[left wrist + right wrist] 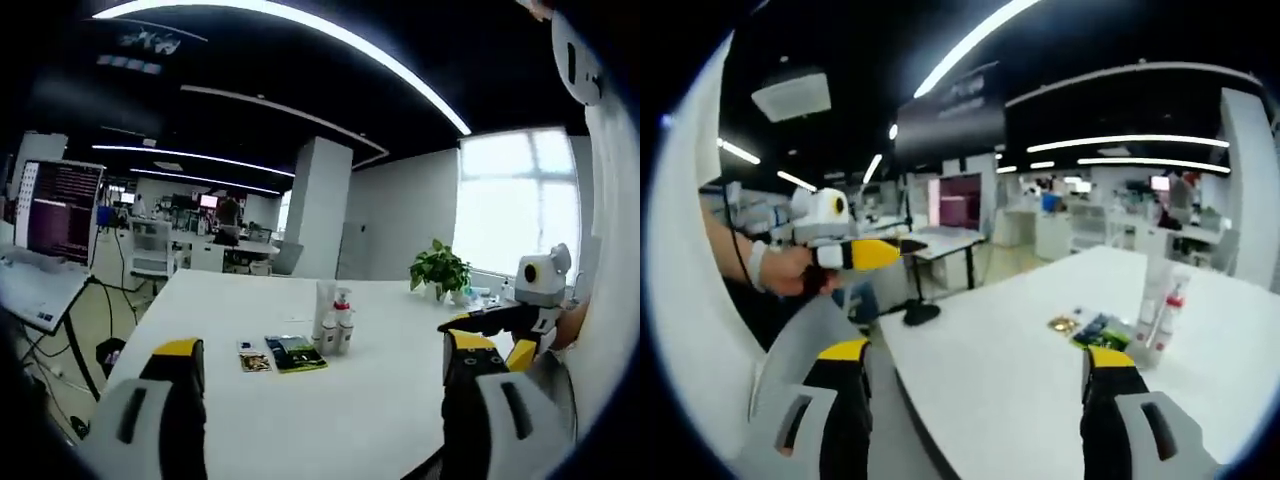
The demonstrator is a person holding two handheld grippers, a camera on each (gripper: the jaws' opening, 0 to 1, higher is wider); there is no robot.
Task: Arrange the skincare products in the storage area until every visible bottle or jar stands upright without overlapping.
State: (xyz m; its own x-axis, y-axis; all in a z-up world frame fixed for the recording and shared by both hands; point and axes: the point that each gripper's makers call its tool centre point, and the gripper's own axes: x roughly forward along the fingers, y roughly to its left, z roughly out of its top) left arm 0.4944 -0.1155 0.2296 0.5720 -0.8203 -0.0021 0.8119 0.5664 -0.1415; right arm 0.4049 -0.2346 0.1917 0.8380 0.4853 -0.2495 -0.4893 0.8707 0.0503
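- The bottles (332, 318) stand upright in a tight cluster just right of centre in the left gripper view, on the white bench (380, 400); one is a tall white tube, another a smaller spray bottle with a red part at its neck.
- In the right gripper view the same bottles (1158, 312) sit at the right-hand side of the frame, upright, close together.
- A dark green packet (295, 353) lies flat just beside the bottles, at their lower left, with a small card (254, 360) next to it.
- The left gripper (325, 385) rises from the bottom of its view, fingers spread wide, holding nothing, well short of the bottles.
- The right gripper (970, 385) likewise has its fingers spread and empty.
- A potted plant (440, 268) stands at the far right of the bench.
- A monitor (60, 212) shows at the left edge.
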